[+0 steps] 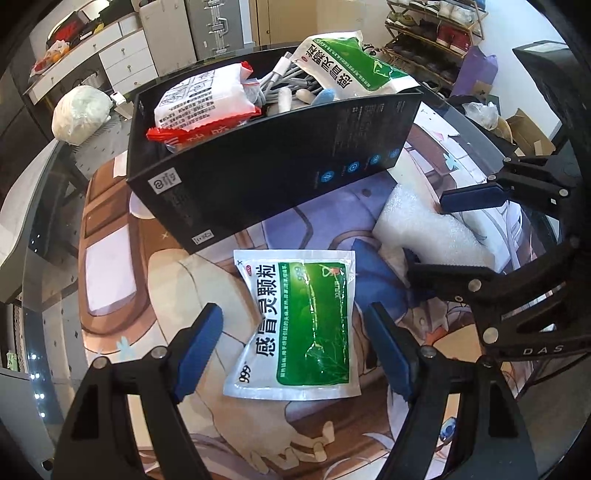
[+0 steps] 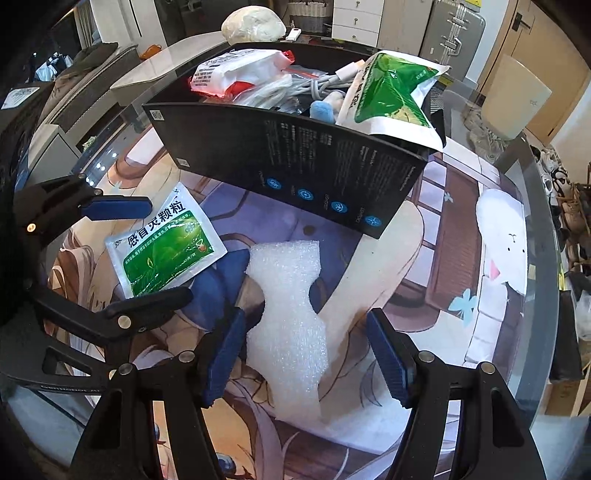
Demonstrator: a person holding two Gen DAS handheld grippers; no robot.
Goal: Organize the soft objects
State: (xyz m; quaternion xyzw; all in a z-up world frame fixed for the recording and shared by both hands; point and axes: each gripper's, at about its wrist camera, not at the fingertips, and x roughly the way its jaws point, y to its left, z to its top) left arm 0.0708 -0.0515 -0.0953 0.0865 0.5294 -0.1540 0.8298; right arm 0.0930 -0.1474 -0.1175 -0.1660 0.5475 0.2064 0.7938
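Note:
A green and white medicine pouch (image 1: 300,325) lies flat on the printed mat, between the fingers of my open left gripper (image 1: 295,350). It also shows in the right wrist view (image 2: 164,243). A white foam piece (image 2: 288,314) lies on the mat between the fingers of my open right gripper (image 2: 304,354); it shows in the left wrist view (image 1: 424,229) too. Behind stands a black box (image 1: 258,173) holding a red and white packet (image 1: 207,99), cables, a blue and white soft toy (image 2: 325,107) and a second green pouch (image 1: 347,66).
The printed mat (image 2: 443,240) covers a glass table. A white bundle (image 1: 79,110) sits beyond the box. Drawers, a suitcase and a shoe rack (image 1: 432,33) stand in the background.

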